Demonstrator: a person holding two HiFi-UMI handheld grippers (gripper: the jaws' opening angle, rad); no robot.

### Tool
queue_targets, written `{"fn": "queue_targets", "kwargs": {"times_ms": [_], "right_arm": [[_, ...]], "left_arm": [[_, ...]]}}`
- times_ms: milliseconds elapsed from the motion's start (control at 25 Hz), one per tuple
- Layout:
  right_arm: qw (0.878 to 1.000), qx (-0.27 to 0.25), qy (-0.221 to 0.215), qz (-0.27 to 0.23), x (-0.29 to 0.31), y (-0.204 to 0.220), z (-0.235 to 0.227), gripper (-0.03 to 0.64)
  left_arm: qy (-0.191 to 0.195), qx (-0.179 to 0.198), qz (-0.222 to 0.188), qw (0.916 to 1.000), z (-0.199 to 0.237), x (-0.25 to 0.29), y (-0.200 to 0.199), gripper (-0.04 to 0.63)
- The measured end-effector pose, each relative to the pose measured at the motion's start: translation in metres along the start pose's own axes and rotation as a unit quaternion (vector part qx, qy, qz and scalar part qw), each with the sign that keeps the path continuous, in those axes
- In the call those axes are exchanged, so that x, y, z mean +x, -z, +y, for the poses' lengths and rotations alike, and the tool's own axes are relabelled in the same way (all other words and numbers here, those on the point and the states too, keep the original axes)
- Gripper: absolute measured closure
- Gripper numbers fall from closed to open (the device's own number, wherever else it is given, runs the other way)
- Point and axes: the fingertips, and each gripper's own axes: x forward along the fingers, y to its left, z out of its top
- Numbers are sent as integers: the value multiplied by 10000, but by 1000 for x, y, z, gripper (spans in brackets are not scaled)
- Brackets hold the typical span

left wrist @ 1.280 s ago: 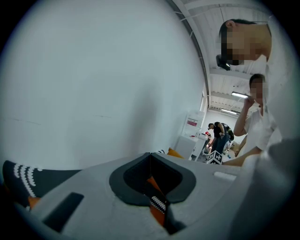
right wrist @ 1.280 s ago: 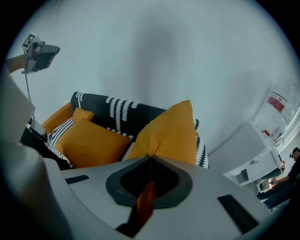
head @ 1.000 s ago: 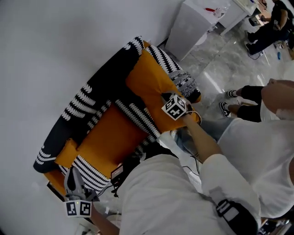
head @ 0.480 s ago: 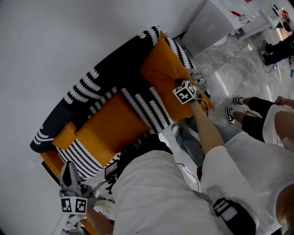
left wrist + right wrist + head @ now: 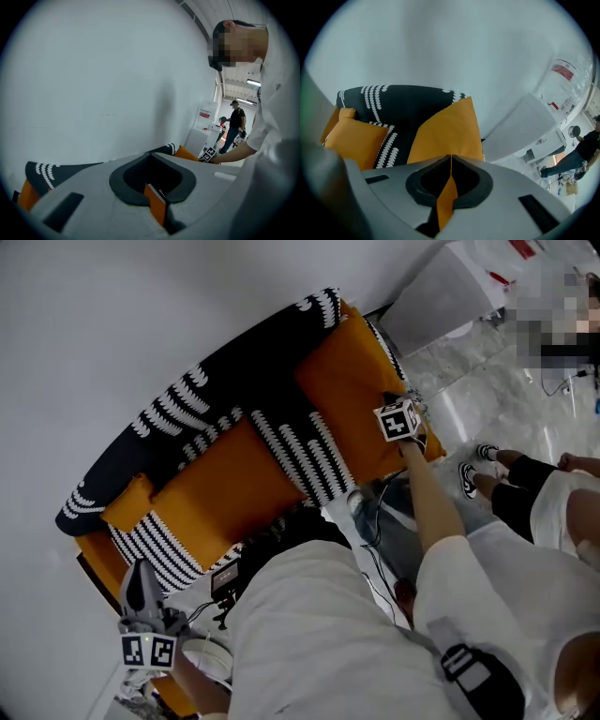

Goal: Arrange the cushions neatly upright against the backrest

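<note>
Now the right hand-held gripper [image 5: 451, 158], clenched at the lower corner of the orange cushion [image 5: 349, 381] upper right, should square it upright against the backrest [image 5: 239, 371]; the left hand-held gripper [image 5: 137, 576] hangs clenched, empty, lower left.

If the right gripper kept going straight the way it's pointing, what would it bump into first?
The right gripper is shut on an edge of the orange cushion, so it would push into that cushion first. Behind it, probably, comes the sofa's black-and-white backrest; depth is hard to judge.
</note>
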Motion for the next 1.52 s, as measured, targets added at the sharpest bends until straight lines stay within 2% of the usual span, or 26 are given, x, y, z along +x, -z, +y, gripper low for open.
{"fn": "queue_targets", "kwargs": {"times_ms": [480,640,800,1080,1520], "right_arm": [[9983,-68,-82,-569,-51,-20,32,603],[9962,-79,-243,-838,-77,-31,62,603],[9901,-224,-681,-1206,-102,-50,111,603],[9746,-499,-1339,-1724,-156,-92,224,603],[9310,-545,-2460,-2641,-264,-167,402,604]], "left_arm": [[-62,-164,-343,9993,6,-34,18,581],[-116,-210,-445,9987,19,-52,27,581],[-222,-467,-534,9972,39,-67,40,581],[-227,-542,-610,9964,84,-97,55,581],[-341,-916,-955,9906,175,-137,76,581]]}}
